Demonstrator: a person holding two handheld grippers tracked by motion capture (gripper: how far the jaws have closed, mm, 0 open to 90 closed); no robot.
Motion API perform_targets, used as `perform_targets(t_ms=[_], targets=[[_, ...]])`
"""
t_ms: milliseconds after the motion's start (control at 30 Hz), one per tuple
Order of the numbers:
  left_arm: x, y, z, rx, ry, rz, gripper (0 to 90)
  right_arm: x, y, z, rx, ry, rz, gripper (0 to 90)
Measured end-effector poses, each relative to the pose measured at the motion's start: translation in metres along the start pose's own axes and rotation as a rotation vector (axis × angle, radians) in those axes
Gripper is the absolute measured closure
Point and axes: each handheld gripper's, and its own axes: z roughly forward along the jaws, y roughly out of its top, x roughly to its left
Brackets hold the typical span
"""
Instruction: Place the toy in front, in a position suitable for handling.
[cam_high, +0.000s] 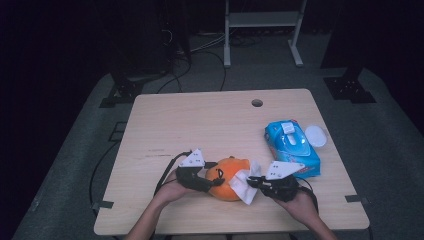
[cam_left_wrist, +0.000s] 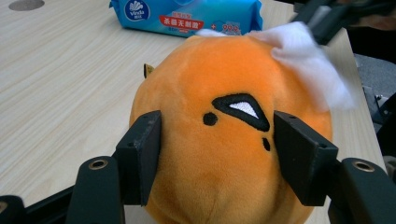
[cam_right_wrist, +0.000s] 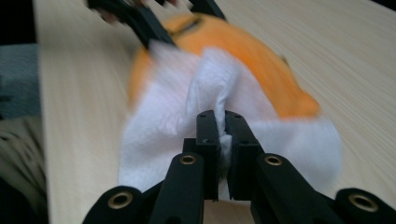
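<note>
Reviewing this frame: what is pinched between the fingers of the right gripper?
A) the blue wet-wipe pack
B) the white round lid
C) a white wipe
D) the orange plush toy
C: in the right gripper view the right gripper is closed on a fold of the white wipe, which drapes over the orange plush toy that the left gripper clamps.

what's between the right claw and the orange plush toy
A white wipe: the right claw pinches it shut and it drapes onto the orange plush toy, seen in the right gripper view and the high view.
</note>
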Motion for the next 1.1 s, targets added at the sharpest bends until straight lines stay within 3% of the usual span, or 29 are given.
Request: perform_targets(t_ms=[100,200,400,500,567,667,733,867,967,1033,1100], targets=[[0.0,0.001,0.001,0.0,0.005,-0.002,35.5,0.012,0.01,0.007,-0.013,0.025,-0.05,84.3],[0.003,-0.001,-0.001,-0.001,-0.001,-0.003,35.4,0.015,0.013,0.011,-0.011,0.031,-0.077,84.3],[0.003,0.001,-0.001,-0.001,-0.004,-0.012,33.3,-0.003,-0.003,0.005,-0.009,0.019,0.014,84.3],[0.002,0.008,-0.005,0.019,0.001,-0.027,21.4,-0.006,-0.005,0.006,-0.017,0.028,0.048,84.4],[-0.001,0.011,-0.009,0.032,-0.029,-0.003,18.9,-0.006,-0.005,0.007,-0.015,0.018,0.054,84.4],[-0.003,0.008,-0.01,0.051,-0.045,0.025,22.6,-0.011,-0.007,0.006,-0.021,0.016,0.082,84.3],[0.0,0.005,-0.008,0.05,-0.041,0.014,29.1,-0.012,-0.007,0.005,-0.03,0.024,0.098,84.3],[0.003,0.003,-0.006,0.031,-0.029,-0.017,35.6,-0.001,0.001,0.005,-0.052,0.025,0.06,84.4],[0.005,0.004,-0.004,0.022,-0.023,-0.038,36.1,0.012,0.012,0.012,-0.066,0.056,0.012,84.3],[0.005,0.004,-0.003,0.021,-0.021,-0.044,36.1,0.02,0.017,0.019,-0.047,0.051,-0.038,84.3],[0.006,0.002,-0.004,0.016,-0.024,-0.049,36.3,0.021,0.019,0.021,-0.04,0.038,-0.047,84.3]])
